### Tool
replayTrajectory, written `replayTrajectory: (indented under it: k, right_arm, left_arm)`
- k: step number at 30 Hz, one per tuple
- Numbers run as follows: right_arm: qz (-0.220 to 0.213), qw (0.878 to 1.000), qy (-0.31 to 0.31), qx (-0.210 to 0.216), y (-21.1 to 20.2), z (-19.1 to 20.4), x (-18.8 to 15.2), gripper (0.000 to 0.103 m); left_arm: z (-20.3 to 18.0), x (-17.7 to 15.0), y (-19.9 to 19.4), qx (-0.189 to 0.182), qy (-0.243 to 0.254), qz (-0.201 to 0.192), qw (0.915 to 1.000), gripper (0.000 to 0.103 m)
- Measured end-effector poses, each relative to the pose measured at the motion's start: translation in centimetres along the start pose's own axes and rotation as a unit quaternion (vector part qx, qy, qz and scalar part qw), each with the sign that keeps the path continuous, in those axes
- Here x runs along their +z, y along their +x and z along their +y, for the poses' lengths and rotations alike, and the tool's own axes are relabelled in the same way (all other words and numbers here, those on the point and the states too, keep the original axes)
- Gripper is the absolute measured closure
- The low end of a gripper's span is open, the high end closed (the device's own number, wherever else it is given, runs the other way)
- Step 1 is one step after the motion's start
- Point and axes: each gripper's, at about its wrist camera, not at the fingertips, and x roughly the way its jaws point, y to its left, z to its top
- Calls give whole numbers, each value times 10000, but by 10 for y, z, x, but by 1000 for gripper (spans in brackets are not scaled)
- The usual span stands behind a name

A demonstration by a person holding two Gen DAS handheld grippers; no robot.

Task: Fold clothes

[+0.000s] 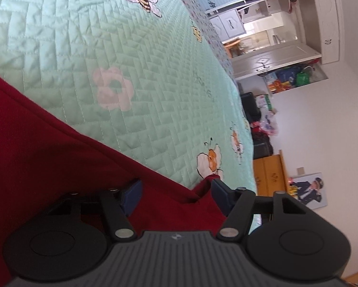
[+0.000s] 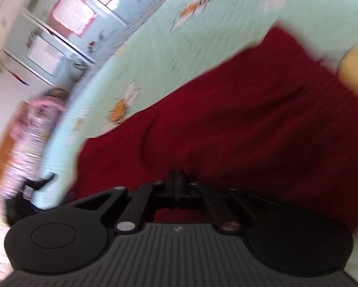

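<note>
Red garment (image 1: 59,157) spread on mint quilted bed cover (image 1: 88,43). Left gripper (image 1: 174,196) jaws apart, straddling garment edge, pads not pressing. Right gripper (image 2: 179,186) jaws together, pinched on red garment fold; view blurred.

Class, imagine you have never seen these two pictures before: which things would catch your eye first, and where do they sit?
The dark red garment stands out first, spread across the mint-green quilted bedspread with its bees and flowers. In the left wrist view the left gripper stands open around a red corner. In the blurred right wrist view the right gripper is shut on the fabric.
</note>
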Motion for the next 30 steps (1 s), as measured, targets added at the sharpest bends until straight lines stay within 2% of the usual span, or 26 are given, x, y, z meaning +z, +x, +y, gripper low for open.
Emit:
replayTrajectory:
  k: [1, 3, 5, 7, 8, 9, 10, 11, 12, 13, 17, 18, 20, 22, 23, 24, 25, 26, 27, 30]
  right_arm:
    - [-39, 9999, -130, 12, -4, 5, 1, 95]
    - [-116, 9992, -388, 35, -13, 15, 4, 89]
    - [36, 9975, -377, 598, -12, 24, 6, 82]
    - [304, 9926, -297, 1142, 0, 29, 1, 71]
    - [454, 9896, -248, 1343, 8, 29, -4, 69]
    - [645, 9909, -233, 1155, 16, 24, -10, 69]
    - [846, 9924, -226, 861, 24, 16, -17, 99]
    - [838, 9941, -214, 661, 22, 6, -22, 103]
    - [774, 9946, -65, 693, 13, -6, -25, 103]
    - [718, 9951, 89, 667, 3, -16, -25, 103]
    - [566, 9951, 642, 501, -26, -43, -21, 103]
    - [510, 9945, 755, 507, -30, -45, -19, 100]
    - [279, 9960, 572, 632, -35, -31, -16, 87]
    - [108, 9942, 462, 969, -33, -20, -15, 69]
    - [164, 9941, 509, 939, -27, -23, -17, 67]
    - [257, 9943, 582, 852, -20, -27, -19, 69]
    - [265, 9953, 642, 673, -15, -33, -22, 102]
    - [250, 9962, 697, 468, -11, -41, -25, 103]
    - [201, 9951, 826, 495, -10, -45, -25, 103]
    - [159, 9967, 722, 336, -6, -28, -21, 100]
  left_arm:
    - [-5, -1, -2, 106, 37, -78, 9999, 34]
    - [-23, -6, -4, 151, 188, -237, 9994, 28]
    - [-45, -15, 1, -240, 391, -179, 9988, 24]
    - [-67, -27, 16, -650, 666, 160, 9955, 21]
    - [-75, -29, 28, -692, 830, 356, 9935, 21]
    - [-79, -30, 41, -571, 919, 488, 9929, 21]
    - [-77, -29, 53, -349, 899, 560, 9938, 21]
    - [-71, -25, 62, -122, 831, 601, 9947, 21]
    - [-65, -22, 68, 12, 753, 627, 9952, 22]
    - [-57, -19, 70, 56, 664, 652, 9957, 28]
    - [-52, -15, 68, 86, 642, 688, 9955, 29]
    - [-52, -16, 65, 87, 618, 691, 9957, 28]
    - [-54, -17, 59, 37, 496, 668, 9965, 26]
    - [-63, -16, 51, -31, 353, 530, 9980, 26]
    - [-65, -17, 41, -63, 350, 423, 9985, 26]
    - [-66, -16, 28, -89, 381, 315, 9987, 25]
    - [-66, -16, 16, -115, 412, 207, 9989, 25]
    - [-67, -15, 2, -107, 444, 83, 9989, 24]
    - [-66, -14, -16, -52, 478, -83, 9988, 24]
    - [-42, -9, -80, 304, 378, -771, 9958, 21]
